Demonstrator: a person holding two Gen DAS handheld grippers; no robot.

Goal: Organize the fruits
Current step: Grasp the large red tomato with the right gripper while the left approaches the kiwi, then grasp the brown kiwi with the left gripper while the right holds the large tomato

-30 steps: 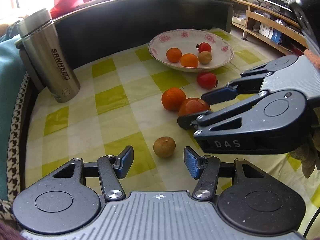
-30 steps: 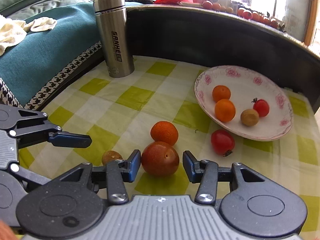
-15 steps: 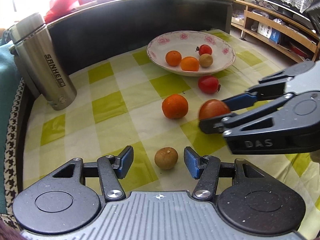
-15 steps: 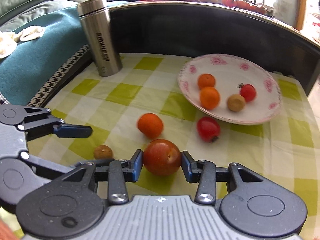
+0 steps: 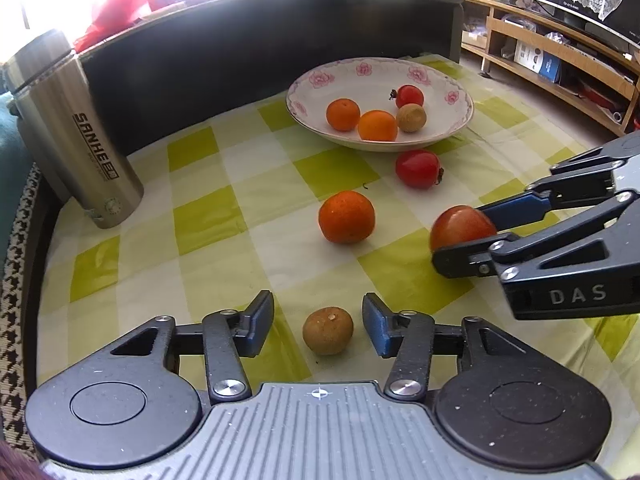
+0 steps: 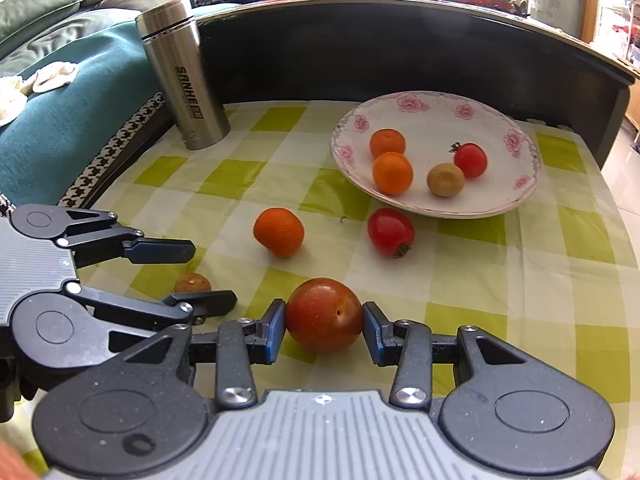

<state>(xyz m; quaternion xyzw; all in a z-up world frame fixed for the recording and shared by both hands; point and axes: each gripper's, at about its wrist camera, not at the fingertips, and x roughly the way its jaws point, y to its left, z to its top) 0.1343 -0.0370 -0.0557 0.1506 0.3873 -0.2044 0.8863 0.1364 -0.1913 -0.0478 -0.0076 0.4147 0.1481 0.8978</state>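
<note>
My right gripper is shut on a dark red plum, held just above the checked cloth; the left wrist view shows the same plum at the right. My left gripper is open, its fingers either side of a small brown longan that lies on the cloth without touching them. An orange mandarin and a red tomato lie loose farther on. The floral plate behind them holds two mandarins, a small tomato and a longan.
A steel flask stands at the far left of the cloth. A dark curved wall rims the table's back, with more fruit on its ledge. A teal cushion lies left of the table; wooden shelves stand at the right.
The right gripper has closed on the plum and lifted it back toward the near right. The left gripper has crept forward, so the longan now sits between its open fingers.
</note>
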